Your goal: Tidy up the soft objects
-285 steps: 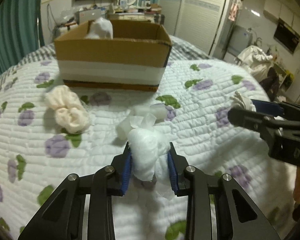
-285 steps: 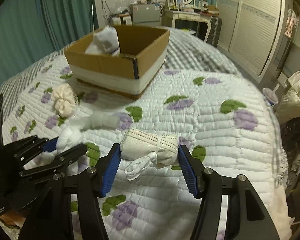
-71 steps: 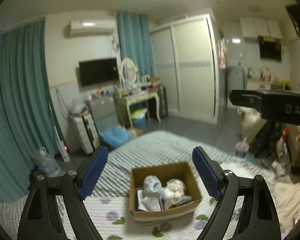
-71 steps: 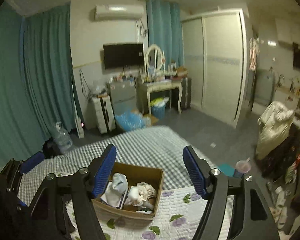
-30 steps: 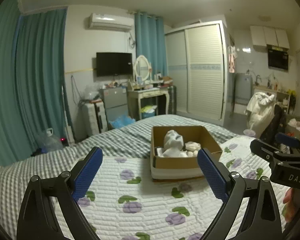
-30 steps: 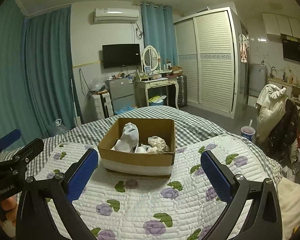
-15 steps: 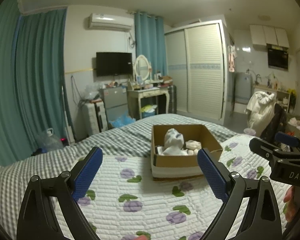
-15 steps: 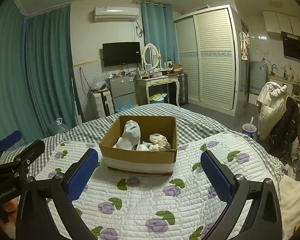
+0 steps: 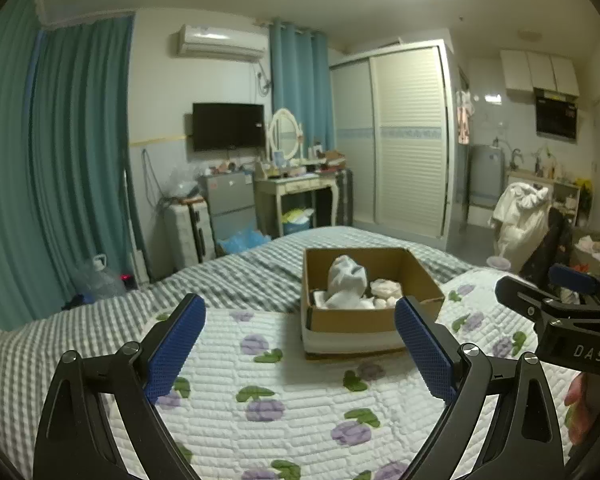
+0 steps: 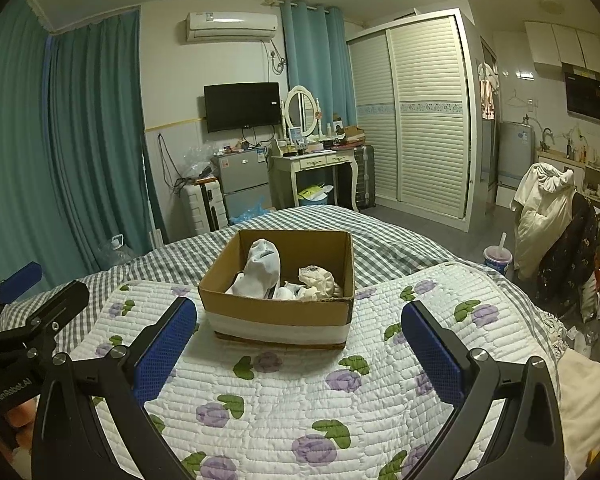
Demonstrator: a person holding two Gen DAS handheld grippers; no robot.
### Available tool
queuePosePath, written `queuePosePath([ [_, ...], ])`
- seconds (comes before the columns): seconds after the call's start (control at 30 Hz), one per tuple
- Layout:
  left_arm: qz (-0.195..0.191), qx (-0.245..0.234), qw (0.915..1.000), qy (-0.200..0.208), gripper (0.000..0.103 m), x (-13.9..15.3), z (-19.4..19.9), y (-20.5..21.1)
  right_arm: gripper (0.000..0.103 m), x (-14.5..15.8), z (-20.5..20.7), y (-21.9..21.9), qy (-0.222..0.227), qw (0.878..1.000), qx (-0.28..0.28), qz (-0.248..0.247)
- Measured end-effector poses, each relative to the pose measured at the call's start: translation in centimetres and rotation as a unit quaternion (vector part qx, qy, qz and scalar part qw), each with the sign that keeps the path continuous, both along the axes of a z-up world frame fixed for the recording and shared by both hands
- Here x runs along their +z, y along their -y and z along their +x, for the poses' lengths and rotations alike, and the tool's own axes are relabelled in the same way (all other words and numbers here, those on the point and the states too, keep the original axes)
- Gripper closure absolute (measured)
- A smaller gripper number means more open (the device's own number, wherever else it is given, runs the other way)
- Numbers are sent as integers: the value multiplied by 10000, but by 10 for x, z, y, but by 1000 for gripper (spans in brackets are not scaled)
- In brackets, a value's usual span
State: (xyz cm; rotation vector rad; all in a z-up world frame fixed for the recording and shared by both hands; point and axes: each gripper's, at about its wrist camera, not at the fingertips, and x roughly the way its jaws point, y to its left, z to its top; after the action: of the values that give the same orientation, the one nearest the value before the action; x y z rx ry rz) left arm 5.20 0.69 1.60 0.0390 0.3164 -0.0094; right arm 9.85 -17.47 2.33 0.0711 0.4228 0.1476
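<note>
Since the frames of half a second ago almost nothing has been shifted: in both views the cardboard box keeps its place and size, and against the oldest frames the bundles once pinched between the pads are gone from them. In the left wrist view the left gripper (image 9: pixel 298 350) is seen with its jaws spread wide and nothing between the blue pads (image 9: pixel 172 350); the cardboard box (image 9: pixel 354 322) is framed just right of centre, ahead of and beyond the fingertips, resting on the flowered quilt (image 9: pixel 260 400), with a white bundle (image 9: pixel 346 280) standing in it and a cream bundle (image 9: pixel 386 290) beside that. The right gripper (image 9: pixel 556 308) is caught at the right edge of the frame, level with the box. In the right wrist view the right gripper (image 10: pixel 300 354) is likewise held wide apart and empty, and the box (image 10: pixel 278 314) lies dead centre between its fingers, further off, one corner turned toward the lens. No loose soft object is visible on the quilt (image 10: pixel 300 400) in either view, so the sorting is judged to be finished. The box is squarely ahead of the right gripper, slightly rightward of the left.
</note>
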Motion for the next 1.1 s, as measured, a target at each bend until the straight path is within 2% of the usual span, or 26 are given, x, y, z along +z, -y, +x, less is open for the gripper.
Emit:
queuePosePath([
  [1.1, -1, 13, 10000, 43, 6, -2, -1, -5, 0, -4, -1, 2, -55, 10000, -20, 2],
])
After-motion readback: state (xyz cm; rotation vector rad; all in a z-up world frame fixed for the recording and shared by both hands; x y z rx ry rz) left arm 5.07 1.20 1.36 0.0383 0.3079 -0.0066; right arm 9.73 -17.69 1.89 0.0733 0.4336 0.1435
